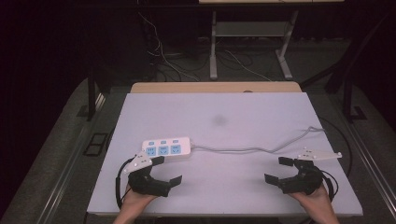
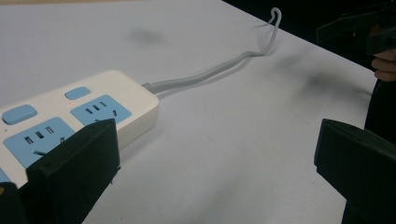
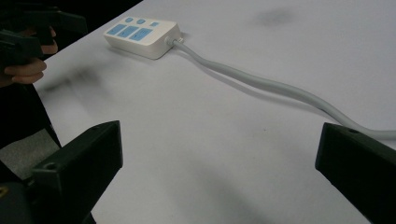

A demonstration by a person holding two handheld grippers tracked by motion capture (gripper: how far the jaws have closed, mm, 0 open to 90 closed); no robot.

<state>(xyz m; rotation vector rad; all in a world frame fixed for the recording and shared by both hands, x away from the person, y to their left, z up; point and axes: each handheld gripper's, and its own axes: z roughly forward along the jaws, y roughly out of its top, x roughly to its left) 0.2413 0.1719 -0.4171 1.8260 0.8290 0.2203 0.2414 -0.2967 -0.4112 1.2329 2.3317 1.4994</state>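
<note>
Left hand-held gripper [image 1: 164,171] is held near the tabletop's near-left corner, jaws spread wide, nothing between them. One jaw is seen just beside the near end of the power strip [image 1: 167,149]; contact cannot be confirmed from the left gripper view. Right hand-held gripper [image 1: 280,170] is held near the near-right corner, jaws also spread wide and empty, well apart from the strip.

Power strip is laid flat on the tabletop [image 1: 219,186], left of centre, closer to the near edge than the far one. White body, three blue socket faces, and three blue buttons along its far side are seen. Its grey cable [image 1: 252,150] is run from the strip's right end across the tabletop toward the right edge, where it is looped off the surface. In the right gripper view the cable [image 3: 280,88] is seen passing close to one jaw, not gripped.

A dark smudge [image 1: 219,120] is marked on the tabletop toward the far edge, centre.
</note>
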